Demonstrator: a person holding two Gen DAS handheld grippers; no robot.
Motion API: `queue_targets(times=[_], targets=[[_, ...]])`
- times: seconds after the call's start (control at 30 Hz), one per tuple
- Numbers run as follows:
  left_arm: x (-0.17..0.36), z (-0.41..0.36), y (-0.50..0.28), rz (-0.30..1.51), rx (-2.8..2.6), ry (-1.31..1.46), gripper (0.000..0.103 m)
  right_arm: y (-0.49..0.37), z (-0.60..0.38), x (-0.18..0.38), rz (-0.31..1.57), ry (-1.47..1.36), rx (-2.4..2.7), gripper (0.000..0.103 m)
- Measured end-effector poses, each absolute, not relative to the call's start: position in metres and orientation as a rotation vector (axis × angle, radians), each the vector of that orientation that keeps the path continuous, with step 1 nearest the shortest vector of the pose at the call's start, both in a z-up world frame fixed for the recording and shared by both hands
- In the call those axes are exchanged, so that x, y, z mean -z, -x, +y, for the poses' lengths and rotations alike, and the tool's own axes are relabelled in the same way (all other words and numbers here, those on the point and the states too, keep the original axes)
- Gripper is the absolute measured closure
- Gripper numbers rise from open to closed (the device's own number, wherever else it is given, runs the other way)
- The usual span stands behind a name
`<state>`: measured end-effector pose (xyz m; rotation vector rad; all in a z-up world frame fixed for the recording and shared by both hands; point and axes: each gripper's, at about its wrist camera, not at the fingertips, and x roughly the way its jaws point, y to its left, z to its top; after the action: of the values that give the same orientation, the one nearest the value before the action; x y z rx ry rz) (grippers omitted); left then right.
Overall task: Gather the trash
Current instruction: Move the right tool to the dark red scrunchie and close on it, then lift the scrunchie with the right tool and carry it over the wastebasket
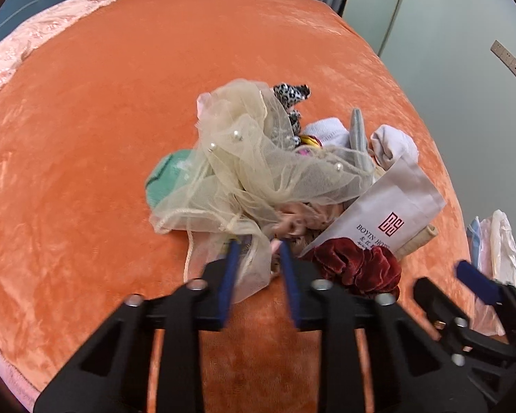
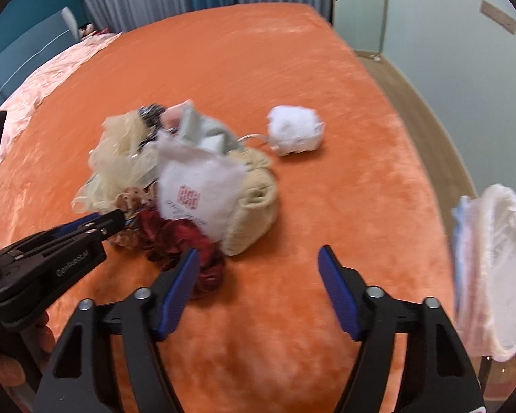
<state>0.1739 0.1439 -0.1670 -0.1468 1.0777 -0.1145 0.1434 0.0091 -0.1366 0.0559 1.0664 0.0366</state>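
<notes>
A pile of small items lies on the orange bed cover (image 1: 120,103): cream tulle with pearls (image 1: 251,168), a white paper packet with a red logo (image 1: 385,213), a dark red velvet scrunchie (image 1: 357,265), white socks (image 1: 395,144) and a green cloth (image 1: 165,179). My left gripper (image 1: 258,244) is partly open, its tips at the near edge of the tulle, holding nothing. My right gripper (image 2: 258,258) is open and empty above the bare cover, just right of the scrunchie (image 2: 189,244) and the packet (image 2: 196,186). A white ball of cloth (image 2: 294,130) lies apart.
A white plastic bag (image 2: 495,275) hangs at the bed's right edge, also in the left wrist view (image 1: 498,251). A pink quilt (image 1: 34,34) lies at the far left. A beige knit item (image 2: 254,213) sits in the pile. Wall and wooden floor lie right.
</notes>
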Motion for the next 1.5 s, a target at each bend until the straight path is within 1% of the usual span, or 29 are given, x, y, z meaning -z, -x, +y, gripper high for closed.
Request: queue_targets(times=[0.03, 0.1, 0.13, 0.2, 0.27, 0.3, 0.5, 0.8, 1.0, 1.2, 1.5], targets=[[0.168, 0.144, -0.173, 1.08, 0.12, 0.15, 0.091, -0.145, 0.013, 0.14, 1.074, -0.061, -0.051, 0.048], [0.169, 0.145, -0.171, 1.077, 0.125, 0.146, 0.094, -0.15, 0.02, 0.148, 1.1, -0.076, -0.088, 0.061], [0.169, 0.146, -0.169, 1.075, 0.128, 0.143, 0.095, -0.153, 0.024, 0.153, 1.113, -0.086, -0.107, 0.065], [0.167, 0.147, -0.166, 1.072, 0.131, 0.137, 0.098, -0.155, 0.029, 0.159, 1.133, -0.098, -0.137, 0.082], [0.161, 0.149, -0.162, 1.063, 0.132, 0.136, 0.1, -0.153, 0.032, 0.162, 1.141, -0.099, -0.156, 0.092], [0.159, 0.151, -0.16, 1.058, 0.131, 0.137, 0.1, -0.152, 0.033, 0.16, 1.133, -0.099, -0.164, 0.094], [0.13, 0.154, -0.148, 1.01, 0.133, 0.148, 0.101, -0.138, 0.026, 0.131, 1.066, -0.133, -0.195, 0.097], [0.082, 0.148, -0.125, 0.923, 0.163, 0.159, 0.101, -0.111, -0.006, 0.073, 0.919, -0.151, -0.169, 0.098], [0.055, 0.137, -0.114, 0.883, 0.195, 0.156, 0.101, -0.098, -0.028, 0.052, 0.869, -0.181, -0.132, 0.098], [0.003, 0.119, -0.11, 0.803, 0.261, 0.127, 0.101, -0.086, -0.056, 0.022, 0.809, -0.212, -0.093, 0.098], [-0.08, 0.054, -0.1, 0.665, 0.436, 0.074, 0.101, -0.064, -0.112, -0.017, 0.702, -0.268, 0.001, 0.098]])
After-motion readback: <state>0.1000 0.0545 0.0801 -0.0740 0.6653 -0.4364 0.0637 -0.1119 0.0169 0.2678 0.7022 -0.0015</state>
